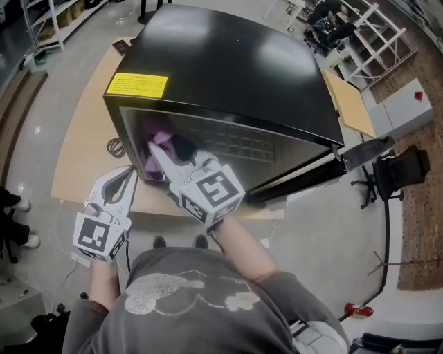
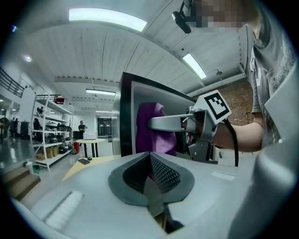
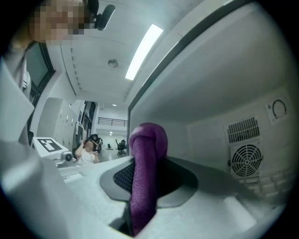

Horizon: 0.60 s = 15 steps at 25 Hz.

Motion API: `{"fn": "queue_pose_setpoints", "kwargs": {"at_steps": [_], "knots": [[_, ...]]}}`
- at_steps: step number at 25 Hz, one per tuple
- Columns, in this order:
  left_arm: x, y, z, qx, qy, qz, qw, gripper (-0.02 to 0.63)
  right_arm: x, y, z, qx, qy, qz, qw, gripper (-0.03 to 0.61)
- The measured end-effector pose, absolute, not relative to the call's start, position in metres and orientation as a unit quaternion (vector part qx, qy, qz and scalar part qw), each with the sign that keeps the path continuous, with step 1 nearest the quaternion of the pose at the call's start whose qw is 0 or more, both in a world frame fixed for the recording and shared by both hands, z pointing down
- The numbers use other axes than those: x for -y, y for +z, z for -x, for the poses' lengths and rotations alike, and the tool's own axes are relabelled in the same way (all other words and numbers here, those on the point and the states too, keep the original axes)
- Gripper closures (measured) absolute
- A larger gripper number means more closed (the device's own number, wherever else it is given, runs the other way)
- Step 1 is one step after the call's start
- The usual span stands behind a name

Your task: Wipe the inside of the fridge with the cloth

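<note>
- Light wood surface (image 1: 82,148) stands on a glossy grey floor (image 1: 325,235).
- Black office chair (image 1: 400,171) is right of the surface, at the edge of brick-pattern flooring (image 1: 419,235).
- White shelf rack (image 1: 52,21) stands beyond the surface's far left corner.
- Second white rack (image 1: 377,31) stands beyond its far right.
- White panelled ceiling (image 2: 70,51) has strip lights (image 2: 107,18).
- Brick wall (image 2: 236,93) is behind.

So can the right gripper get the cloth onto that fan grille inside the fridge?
Probably yes: the right gripper, shut on the cloth, is inside the fridge, and nothing shows between it and the fan grille.
</note>
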<state>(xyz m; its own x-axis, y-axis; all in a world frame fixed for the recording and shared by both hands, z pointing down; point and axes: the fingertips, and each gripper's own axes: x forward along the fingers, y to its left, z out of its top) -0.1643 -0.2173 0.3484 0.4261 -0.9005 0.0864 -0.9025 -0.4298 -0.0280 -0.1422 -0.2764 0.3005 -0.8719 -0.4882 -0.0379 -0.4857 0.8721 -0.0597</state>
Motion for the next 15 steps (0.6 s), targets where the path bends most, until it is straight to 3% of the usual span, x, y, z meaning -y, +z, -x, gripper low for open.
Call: {"fn": "queue_pose_setpoints", "kwargs": {"at_steps": [15], "knots": [[0.219, 0.347, 0.129, 0.497, 0.054, -0.866, 0.01, 0.595, 0.329, 0.324, 0.124, -0.924, 0.073, 0.354, -0.126, 0.5]]}}
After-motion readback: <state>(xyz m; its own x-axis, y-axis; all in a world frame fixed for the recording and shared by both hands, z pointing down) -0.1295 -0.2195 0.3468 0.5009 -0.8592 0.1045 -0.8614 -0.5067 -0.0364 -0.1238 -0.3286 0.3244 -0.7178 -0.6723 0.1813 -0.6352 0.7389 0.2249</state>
